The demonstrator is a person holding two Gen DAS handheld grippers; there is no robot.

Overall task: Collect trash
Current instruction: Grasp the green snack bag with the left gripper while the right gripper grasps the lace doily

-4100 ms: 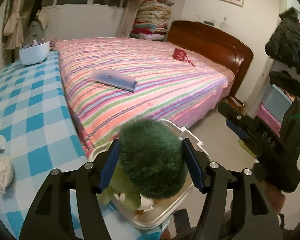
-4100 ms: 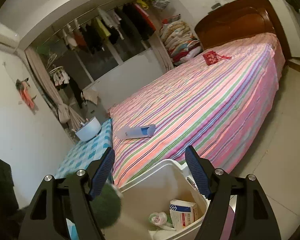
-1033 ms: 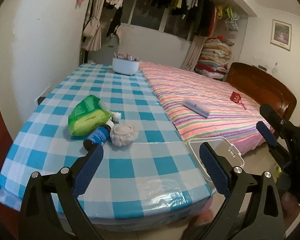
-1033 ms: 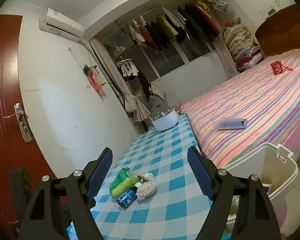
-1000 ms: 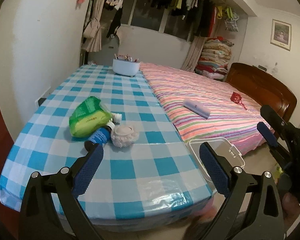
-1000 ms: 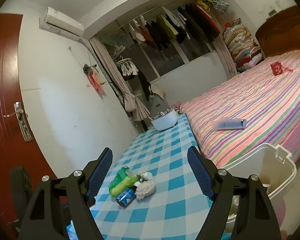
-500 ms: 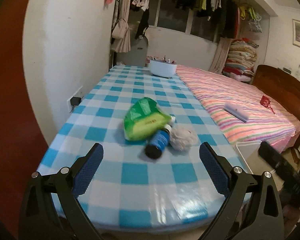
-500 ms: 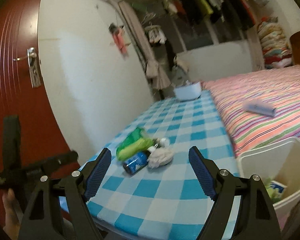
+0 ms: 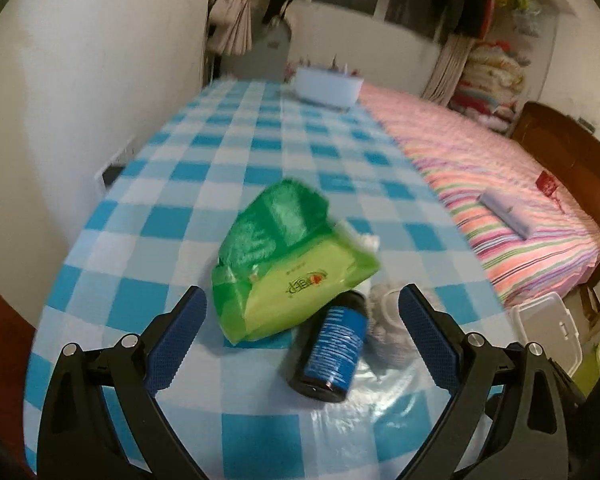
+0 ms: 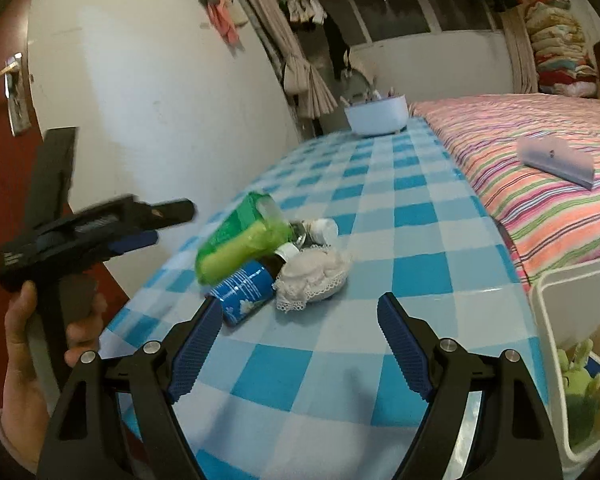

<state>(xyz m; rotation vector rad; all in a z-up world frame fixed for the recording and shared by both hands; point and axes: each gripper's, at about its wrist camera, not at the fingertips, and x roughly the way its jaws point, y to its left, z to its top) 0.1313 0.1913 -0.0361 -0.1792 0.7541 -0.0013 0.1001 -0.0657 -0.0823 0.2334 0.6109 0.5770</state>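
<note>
A green wipes packet [image 9: 284, 256] lies on the blue checked table [image 9: 260, 152], with a dark bottle with a blue label [image 9: 332, 348] and a white lacy ball [image 9: 388, 332] beside it. My left gripper [image 9: 300, 332] is open and empty, just in front of the packet and bottle. In the right wrist view the packet [image 10: 240, 240], bottle [image 10: 244, 292] and lacy ball [image 10: 316, 276] lie ahead of my open, empty right gripper [image 10: 300, 348]. The left gripper [image 10: 140, 228] shows there at the left. The white bin [image 10: 572, 280] at the table's right edge holds a green plush toy [image 10: 580, 392].
A white bowl [image 9: 326, 86] stands at the table's far end. A bed with a striped cover [image 9: 500, 184] runs along the right, with a grey flat package [image 9: 504, 210] on it. A white wall stands to the left. A small white cap [image 10: 326, 228] lies behind the bottle.
Both grippers have moved closer to the pile on the table; the left one now sits just before the packet and bottle. The plush toy held earlier lies in the bin.
</note>
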